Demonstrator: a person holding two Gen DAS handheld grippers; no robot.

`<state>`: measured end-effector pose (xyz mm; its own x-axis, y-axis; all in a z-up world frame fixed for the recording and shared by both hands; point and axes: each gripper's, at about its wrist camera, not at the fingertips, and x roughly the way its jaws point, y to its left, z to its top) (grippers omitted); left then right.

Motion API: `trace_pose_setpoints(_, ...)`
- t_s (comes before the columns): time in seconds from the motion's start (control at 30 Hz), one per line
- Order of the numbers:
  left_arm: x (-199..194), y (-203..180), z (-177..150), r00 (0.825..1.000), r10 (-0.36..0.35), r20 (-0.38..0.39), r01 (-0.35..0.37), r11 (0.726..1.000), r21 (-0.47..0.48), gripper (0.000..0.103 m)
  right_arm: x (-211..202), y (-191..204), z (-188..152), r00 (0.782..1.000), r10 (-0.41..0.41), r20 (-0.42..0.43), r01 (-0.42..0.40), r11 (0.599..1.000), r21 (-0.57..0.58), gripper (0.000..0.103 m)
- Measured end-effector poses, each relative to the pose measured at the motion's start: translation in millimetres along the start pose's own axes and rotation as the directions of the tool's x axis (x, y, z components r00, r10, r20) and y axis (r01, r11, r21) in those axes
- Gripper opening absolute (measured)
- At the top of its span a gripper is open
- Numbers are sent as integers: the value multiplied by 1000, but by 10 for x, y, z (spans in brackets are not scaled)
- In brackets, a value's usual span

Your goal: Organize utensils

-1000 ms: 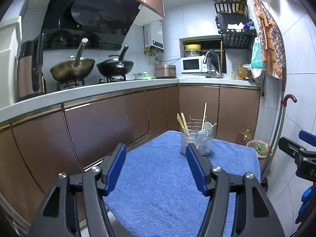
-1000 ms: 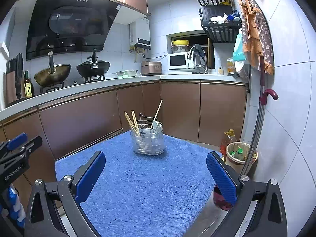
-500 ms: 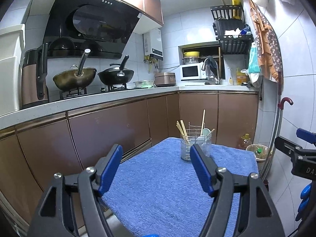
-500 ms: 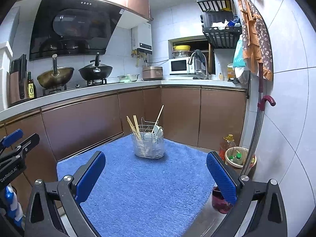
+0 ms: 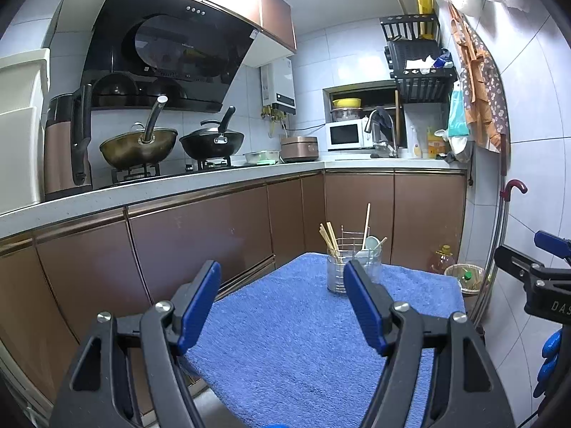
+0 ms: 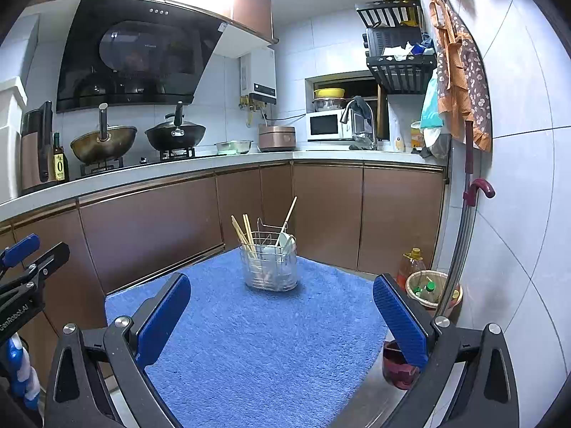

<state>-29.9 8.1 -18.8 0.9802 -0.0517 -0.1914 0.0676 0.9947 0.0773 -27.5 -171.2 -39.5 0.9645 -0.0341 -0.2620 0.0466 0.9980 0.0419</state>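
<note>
Utensil holder stands well ahead of both empty, spread grippers.

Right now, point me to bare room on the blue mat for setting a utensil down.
The blue mat is bare from the wire utensil basket back to both open grippers, left and right. Only the far end is crowded, where the basket holds chopsticks and spoons.

Side-by-side wrist views toward caddy
</note>
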Motion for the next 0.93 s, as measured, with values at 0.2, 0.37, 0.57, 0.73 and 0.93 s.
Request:
trace_pose_setpoints(0.2, -10, 6, -11, 1000, -3, -9, 3, 1000, -1, 70, -10, 16, -1, 1000, -1, 2, 1, 1000, -1, 103)
trace_pose_setpoints(0.37, -13, 27, -4, 1000, -6, -15, 6, 1000, -7, 71, -8, 24, -5, 1000, 1, -2, -1, 1000, -4, 103)
trace_pose_setpoints(0.57, -21, 33, -3, 1000, -8, -11, 8, 1000, -6, 71, -2, 24, 0, 1000, 0, 0, 0, 1000, -4, 103)
trace_pose_setpoints(0.73, -27, 29, 2, 1000, -7, -11, 7, 1000, -6, 71, -15, 27, -19, 1000, -6, 4, 6, 1000, -5, 103)
trace_pose_setpoints(0.93, -30, 23, -3, 1000, -3, -18, 3, 1000, -7, 71, -35, 20, -20, 1000, -8, 8, 8, 1000, -4, 103)
